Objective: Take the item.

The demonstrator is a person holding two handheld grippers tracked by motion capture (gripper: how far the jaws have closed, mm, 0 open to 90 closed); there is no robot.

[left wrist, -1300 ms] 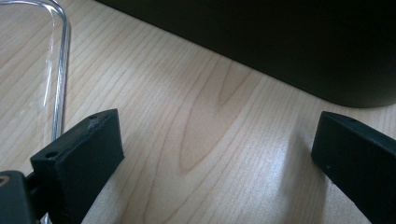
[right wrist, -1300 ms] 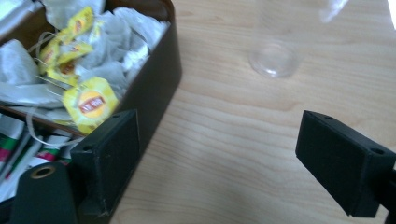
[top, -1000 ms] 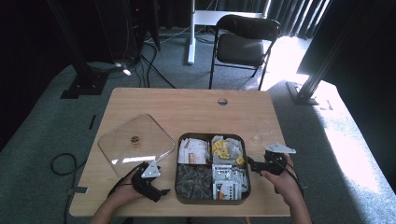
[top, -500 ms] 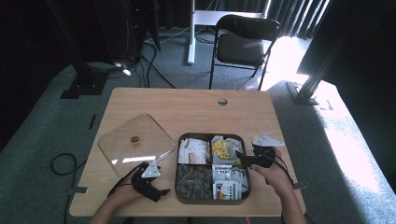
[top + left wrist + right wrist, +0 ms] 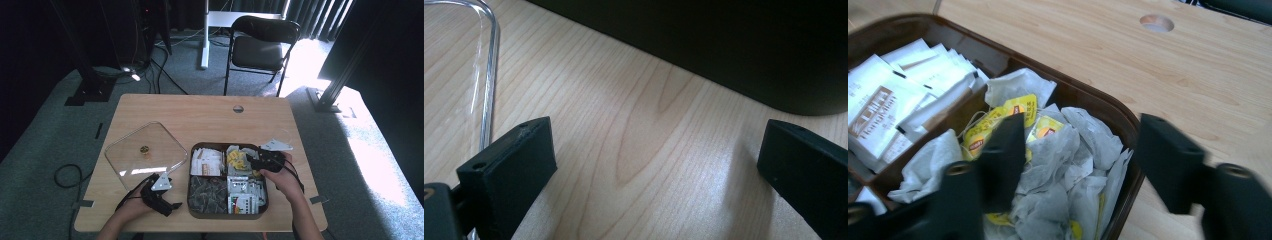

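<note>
A dark brown tray (image 5: 227, 216) with four compartments stands at the table's front. My right gripper (image 5: 251, 162) hangs over its rear right compartment, which holds tea bags (image 5: 235, 157) with yellow tags. In the right gripper view the jaws (image 5: 1083, 160) have just been closing and stand partly apart over the tea bags (image 5: 1068, 145), the left one low among them; I see no pad pressing on a bag. My left gripper (image 5: 171, 207) rests open on the wood left of the tray. In the left gripper view its jaws (image 5: 649, 170) frame bare wood, with the tray's wall (image 5: 724, 45) beyond.
A clear lid (image 5: 142, 155) lies flat left of the tray, its edge (image 5: 491, 75) close to my left gripper. White sachets (image 5: 908, 90) fill the rear left compartment. A cable hole (image 5: 238, 108) sits near the table's far edge, and a folding chair (image 5: 262, 47) stands behind.
My right gripper has moved left from the table's right side to above the tray's tea bag compartment, and its jaws have narrowed. The left gripper has stayed put.
</note>
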